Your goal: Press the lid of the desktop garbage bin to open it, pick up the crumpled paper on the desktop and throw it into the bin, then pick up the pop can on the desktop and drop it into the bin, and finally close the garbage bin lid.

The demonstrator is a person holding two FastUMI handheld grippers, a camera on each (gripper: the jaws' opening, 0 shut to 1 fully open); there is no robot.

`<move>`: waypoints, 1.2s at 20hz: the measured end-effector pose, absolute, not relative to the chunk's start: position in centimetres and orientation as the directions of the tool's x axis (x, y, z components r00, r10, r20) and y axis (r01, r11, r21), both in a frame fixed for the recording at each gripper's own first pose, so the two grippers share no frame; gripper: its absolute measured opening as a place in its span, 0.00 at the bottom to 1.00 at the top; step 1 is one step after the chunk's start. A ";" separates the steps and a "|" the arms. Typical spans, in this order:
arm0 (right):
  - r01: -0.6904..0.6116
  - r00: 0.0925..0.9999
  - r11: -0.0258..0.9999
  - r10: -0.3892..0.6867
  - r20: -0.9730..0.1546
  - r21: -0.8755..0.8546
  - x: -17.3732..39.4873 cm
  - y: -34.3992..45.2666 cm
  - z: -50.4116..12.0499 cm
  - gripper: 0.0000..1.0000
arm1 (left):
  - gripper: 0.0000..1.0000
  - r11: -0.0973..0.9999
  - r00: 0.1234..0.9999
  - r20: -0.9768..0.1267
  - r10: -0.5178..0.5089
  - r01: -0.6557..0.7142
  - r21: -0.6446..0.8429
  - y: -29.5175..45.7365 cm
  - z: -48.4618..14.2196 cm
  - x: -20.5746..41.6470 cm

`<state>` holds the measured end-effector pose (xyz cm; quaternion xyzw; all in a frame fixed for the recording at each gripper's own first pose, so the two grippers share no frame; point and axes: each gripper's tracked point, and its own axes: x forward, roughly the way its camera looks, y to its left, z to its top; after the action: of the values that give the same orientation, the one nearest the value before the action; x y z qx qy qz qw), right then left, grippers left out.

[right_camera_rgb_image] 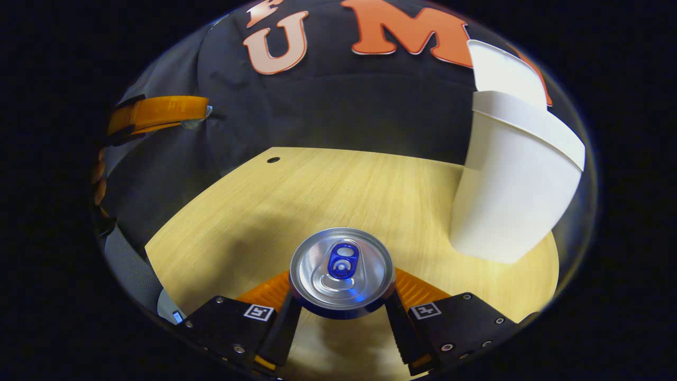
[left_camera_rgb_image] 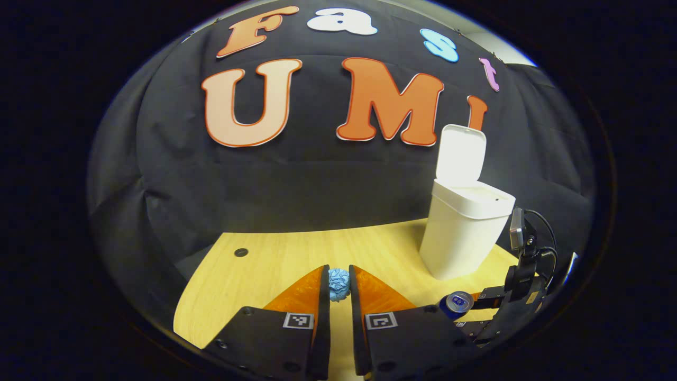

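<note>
Both grippers, left gripper (left_camera_rgb_image: 338, 288) and right gripper (right_camera_rgb_image: 342, 296), have black screwed bodies bearing square white markers

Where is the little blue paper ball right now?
In the left gripper view the crumpled paper sits squeezed between the left gripper fingers, above the wooden desk, left of the white bin.

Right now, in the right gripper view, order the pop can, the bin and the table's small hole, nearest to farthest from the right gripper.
1. Pop can, between its fingers.
2. Bin, ahead, at right.
3. Small hole, far edge, at left.
</note>
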<state>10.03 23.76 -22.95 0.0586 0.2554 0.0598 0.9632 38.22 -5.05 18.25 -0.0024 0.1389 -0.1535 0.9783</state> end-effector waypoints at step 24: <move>0.173 0.890 0.973 -0.087 -0.447 0.154 2.3 5.0 -22.3 0.78 | 0.21 0.799 0.791 -0.117 -0.601 0.598 -0.058 -34.6 27.8 44.0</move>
<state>2.35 4.99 -22.25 0.0950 0.2243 -0.0671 0.9676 44.00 -34.64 27.77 -0.0090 0.0649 -0.3168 0.9462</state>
